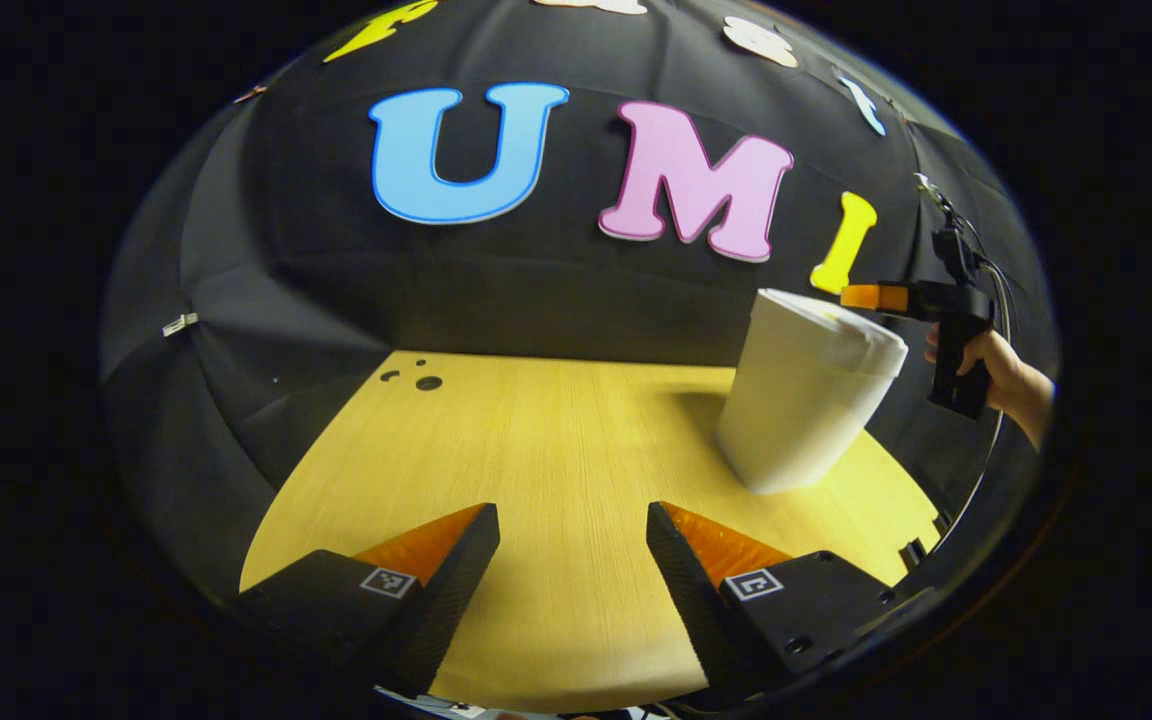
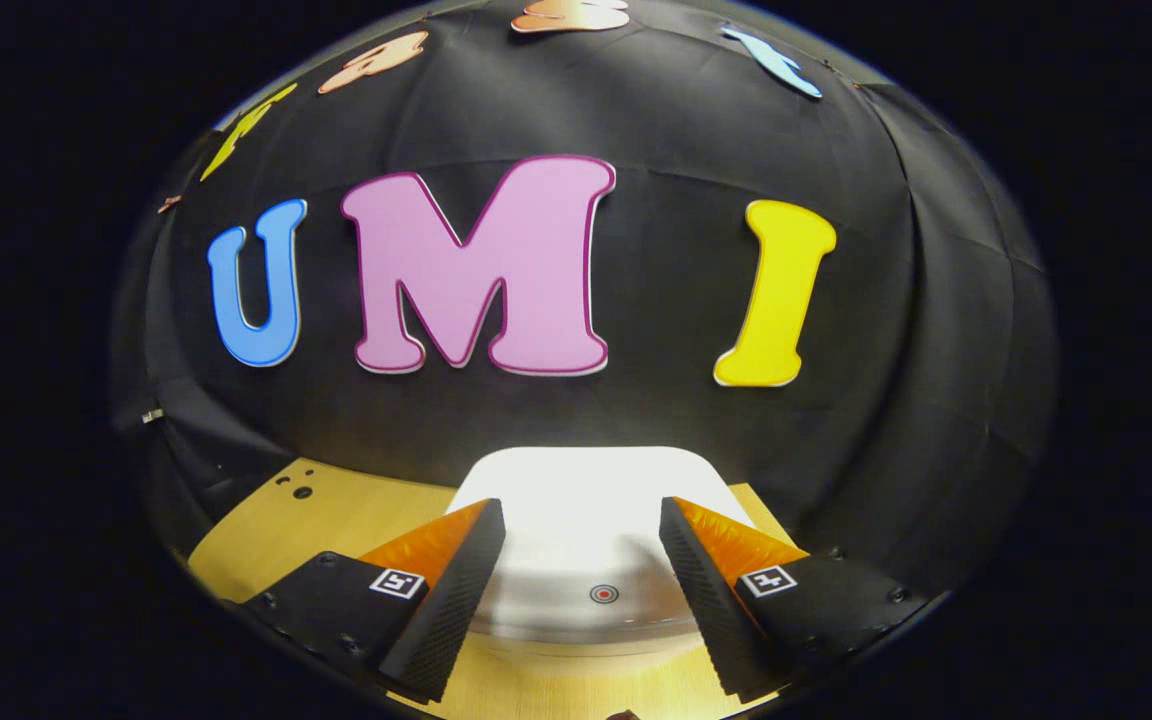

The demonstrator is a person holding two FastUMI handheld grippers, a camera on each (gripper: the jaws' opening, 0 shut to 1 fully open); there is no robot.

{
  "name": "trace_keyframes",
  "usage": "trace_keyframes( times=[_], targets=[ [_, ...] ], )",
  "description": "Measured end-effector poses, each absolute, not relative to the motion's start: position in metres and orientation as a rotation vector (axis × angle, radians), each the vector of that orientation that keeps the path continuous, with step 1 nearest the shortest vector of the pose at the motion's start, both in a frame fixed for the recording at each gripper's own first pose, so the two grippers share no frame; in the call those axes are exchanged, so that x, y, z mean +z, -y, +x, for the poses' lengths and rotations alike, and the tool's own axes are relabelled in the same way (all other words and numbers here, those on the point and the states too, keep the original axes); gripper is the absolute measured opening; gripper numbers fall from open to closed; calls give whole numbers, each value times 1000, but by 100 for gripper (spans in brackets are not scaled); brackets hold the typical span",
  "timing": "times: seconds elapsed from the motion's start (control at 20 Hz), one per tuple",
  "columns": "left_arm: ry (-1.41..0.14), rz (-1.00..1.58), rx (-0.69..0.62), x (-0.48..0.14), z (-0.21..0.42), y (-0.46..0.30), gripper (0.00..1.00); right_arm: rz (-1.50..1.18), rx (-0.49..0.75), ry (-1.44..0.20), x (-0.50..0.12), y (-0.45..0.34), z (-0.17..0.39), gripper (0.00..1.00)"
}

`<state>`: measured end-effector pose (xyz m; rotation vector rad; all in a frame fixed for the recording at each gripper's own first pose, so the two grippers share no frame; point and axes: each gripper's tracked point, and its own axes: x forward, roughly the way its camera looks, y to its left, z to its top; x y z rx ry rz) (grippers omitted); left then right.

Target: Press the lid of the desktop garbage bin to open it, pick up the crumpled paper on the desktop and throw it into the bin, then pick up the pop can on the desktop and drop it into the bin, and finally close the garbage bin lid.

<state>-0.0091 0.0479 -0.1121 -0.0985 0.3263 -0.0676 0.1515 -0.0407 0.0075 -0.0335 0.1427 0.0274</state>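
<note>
A white garbage bin (image 1: 801, 400) stands on the wooden table at the right of the left gripper view, its lid (image 1: 831, 330) down. My left gripper (image 1: 572, 525) is open low over bare tabletop, well short of the bin. In that view the right gripper (image 1: 871, 296) hovers just above the bin's far rim, held by a hand (image 1: 1001, 375). In the right gripper view my right gripper (image 2: 582, 525) is open directly above the white lid (image 2: 586, 490), whose small red round mark (image 2: 604, 594) lies between the fingers.
The yellow wooden table (image 1: 536, 440) has a few small dark holes (image 1: 428, 382) near its far left corner. Black cloth walls close the booth behind and to both sides. A cable (image 1: 991, 440) hangs from the right gripper's handle.
</note>
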Motion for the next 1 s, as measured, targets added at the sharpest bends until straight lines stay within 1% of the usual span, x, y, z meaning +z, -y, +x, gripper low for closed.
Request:
trace_keyframes(
  times=[0.2, 0.4, 0.5, 0.7, 0.85, 1.0],
  targets=[
    [-216, -121, 11, -69, -17, -68, 96, -88, 54, -8, 56, 13, 106, 98],
    [-107, -112, 68, -30, -35, -87, 96, -125, 92, 107, 79, -30, 52, 98],
    [-69, -100, 76, -17, -44, -92, 96, -126, 109, 131, 87, -51, 24, 98],
    [-17, -78, 59, 0, -69, -96, 96, -46, 148, 92, 78, -87, -25, 98],
    [8, -54, 59, 7, -89, -101, 96, -33, 111, 75, 65, -91, -64, 98],
    [28, -39, 57, 9, -104, -101, 96, -62, 111, 10, 37, -94, -92, 98]
  ],
)
